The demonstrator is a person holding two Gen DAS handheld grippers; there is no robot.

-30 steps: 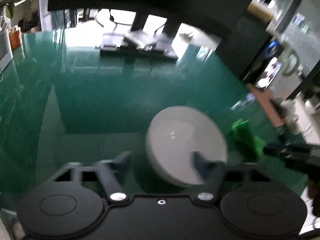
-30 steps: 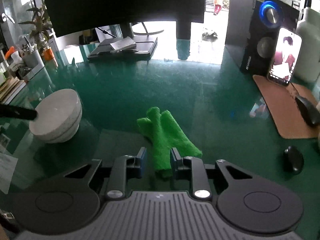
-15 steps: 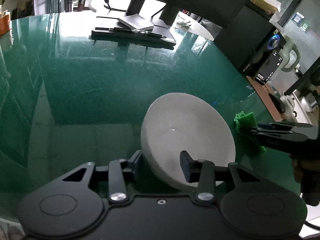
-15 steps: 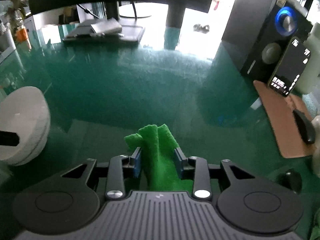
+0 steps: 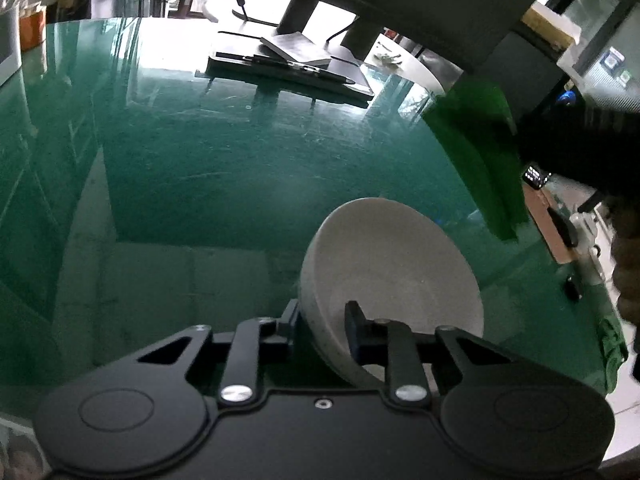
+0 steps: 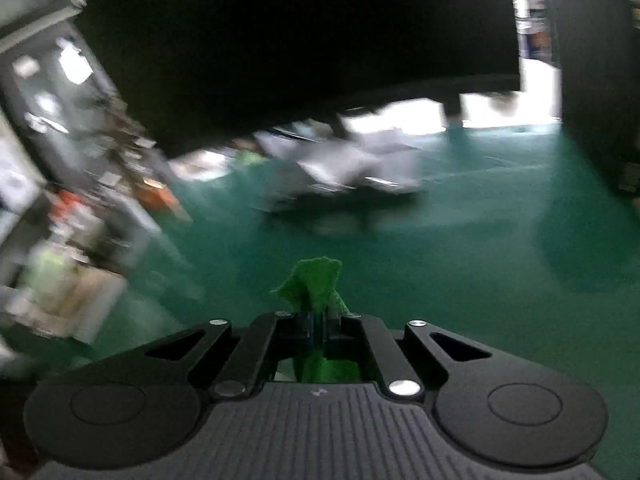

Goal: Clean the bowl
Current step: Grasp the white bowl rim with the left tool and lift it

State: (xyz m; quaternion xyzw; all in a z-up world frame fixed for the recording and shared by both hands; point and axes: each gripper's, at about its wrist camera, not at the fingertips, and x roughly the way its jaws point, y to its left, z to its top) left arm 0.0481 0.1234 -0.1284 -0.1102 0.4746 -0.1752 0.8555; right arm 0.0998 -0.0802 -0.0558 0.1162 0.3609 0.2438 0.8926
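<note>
A white bowl (image 5: 392, 272) sits tilted on the green glass table (image 5: 200, 168), its opening turned toward the right. My left gripper (image 5: 322, 320) is closing on the near rim. One finger (image 5: 290, 320) presses outside the wall and the other sits inside. A green cloth (image 5: 480, 152) hangs in the air beyond the bowl to the right, below the dark shape of my right gripper (image 5: 580, 140). In the blurred right wrist view my right gripper (image 6: 316, 328) is closing, pinched on that green cloth (image 6: 316, 284), which sticks up past the fingertips.
A dark tray with a notebook and pen (image 5: 288, 60) lies at the back by the monitor stand. A brown mat (image 5: 548, 220) with a mouse lies at the right, with a person's hand (image 5: 628, 272) beside it. Blurred clutter (image 6: 60, 240) lines the table's left side.
Both grippers closed: the left on the bowl's rim, the right on the green cloth. The right one lifted the cloth off the table and swung it up and toward the bowl.
</note>
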